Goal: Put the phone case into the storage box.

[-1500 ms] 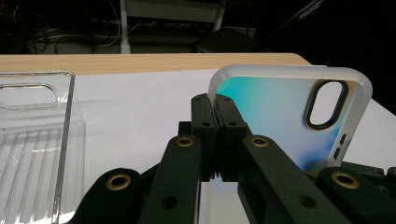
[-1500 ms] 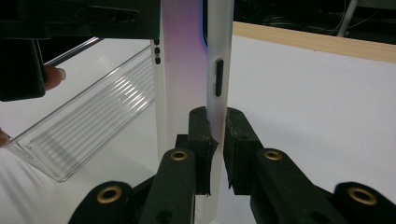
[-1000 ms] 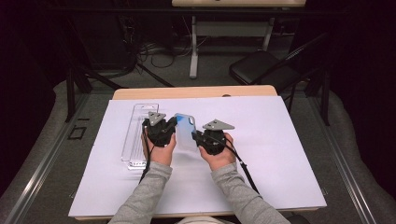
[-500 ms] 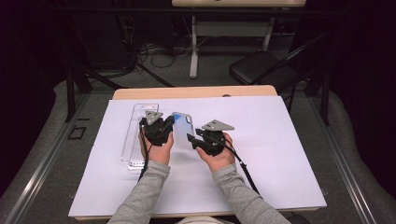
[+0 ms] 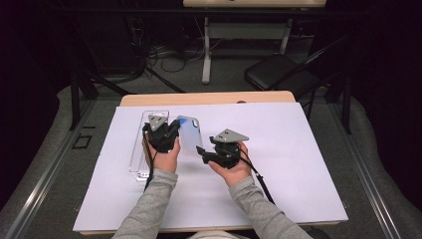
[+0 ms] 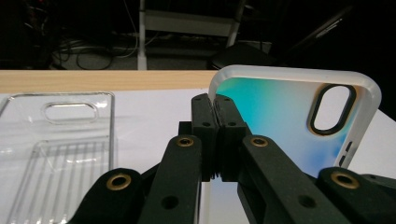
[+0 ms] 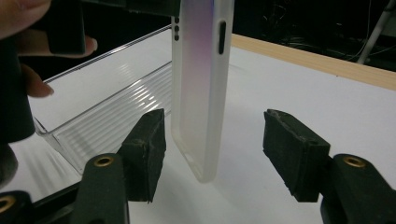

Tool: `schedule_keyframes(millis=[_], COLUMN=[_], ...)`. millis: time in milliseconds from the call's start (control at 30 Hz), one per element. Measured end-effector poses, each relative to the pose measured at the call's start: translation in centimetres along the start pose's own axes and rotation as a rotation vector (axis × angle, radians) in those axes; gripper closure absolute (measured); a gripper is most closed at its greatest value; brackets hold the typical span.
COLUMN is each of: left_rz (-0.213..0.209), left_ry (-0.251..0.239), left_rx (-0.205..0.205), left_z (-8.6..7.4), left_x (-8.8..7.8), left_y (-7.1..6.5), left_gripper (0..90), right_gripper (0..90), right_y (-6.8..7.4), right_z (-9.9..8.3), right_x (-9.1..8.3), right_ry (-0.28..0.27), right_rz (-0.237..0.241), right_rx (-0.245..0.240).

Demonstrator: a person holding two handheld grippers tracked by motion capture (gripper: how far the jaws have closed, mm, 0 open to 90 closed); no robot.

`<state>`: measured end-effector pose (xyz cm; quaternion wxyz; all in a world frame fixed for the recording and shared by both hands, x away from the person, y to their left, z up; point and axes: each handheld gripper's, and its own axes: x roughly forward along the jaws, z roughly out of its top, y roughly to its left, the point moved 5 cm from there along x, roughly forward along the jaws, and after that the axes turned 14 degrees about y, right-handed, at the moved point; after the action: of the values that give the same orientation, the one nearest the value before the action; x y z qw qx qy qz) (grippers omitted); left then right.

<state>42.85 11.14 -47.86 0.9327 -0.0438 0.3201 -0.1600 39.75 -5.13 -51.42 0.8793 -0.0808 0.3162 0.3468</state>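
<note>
Translucent phone case [image 6: 289,116] (iridescent) | clamped: left gripper [image 6: 215,135] | between spread right gripper [image 7: 210,149] jaws

Left gripper [image 5: 171,130]: black body, grey three-cornered plate on top, thin black cable hanging under hand. Right gripper [image 5: 200,151]: same black body, same grey plate with small holes, black cable trailing along sleeve. Jaws: matte black arms with round brass-coloured rivets and small dark screw holes. Pads [image 7: 145,151]: black blocks, rough worn surface at edges. Left sleeve [image 5: 145,214]: grey long knit with ribbed cuff. Right sleeve [image 5: 261,211]: same grey.
</note>
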Motion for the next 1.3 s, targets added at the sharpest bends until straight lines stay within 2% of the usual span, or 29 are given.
schedule_keyframes(millis=[67,200,267,400,500,700,967,1100,1300], left_rz=[0.008,0.021,0.027,0.043,0.06,0.087,0.135,0.156,0.196], left_ry=[-0.004,-0.01,-0.015,-0.027,-0.032,-0.043,-0.063,-0.066,-0.057], left_rx=[0.001,-0.001,-0.004,-0.011,-0.011,-0.023,-0.036,-0.045,-0.049], left_z=[0.3,1.0,1.4,2.2,2.7,3.6,5.0,5.7,6.6], left_x=[-0.2,-0.6,-0.8,-1.4,-1.7,-2.2,-3.1,-3.1,-3.0], left_y=[0.2,0.6,0.8,1.3,1.7,2.8,4.5,5.3,6.5], left_gripper=[89.1,89.0,89.1,89.0,89.0,89.1,89.0,89.0,89.0], right_gripper=[39.3,40.2,40.5,41.9,41.9,40.9,38.5,34.8,28.8], right_y=[0.0,0.0,0.0,-0.3,-0.6,-1.1,-2.3,-2.7,-2.9], right_z=[0.0,-0.3,-0.3,-0.2,-0.1,-0.2,-0.5,-0.7,-0.9], right_x=[-0.1,-0.3,-0.5,-1.0,-1.4,-2.0,-2.8,-3.0,-3.3], right_ry=[0.009,0.042,0.045,0.016,0.001,0.001,0.004,0.001,0.002], right_rz=[-0.006,0.002,-0.008,-0.014,-0.036,-0.055,-0.059,-0.073,-0.059], right_rx=[-0.031,-0.051,-0.057,-0.055,-0.06,-0.05,-0.003,0.002,0.015])
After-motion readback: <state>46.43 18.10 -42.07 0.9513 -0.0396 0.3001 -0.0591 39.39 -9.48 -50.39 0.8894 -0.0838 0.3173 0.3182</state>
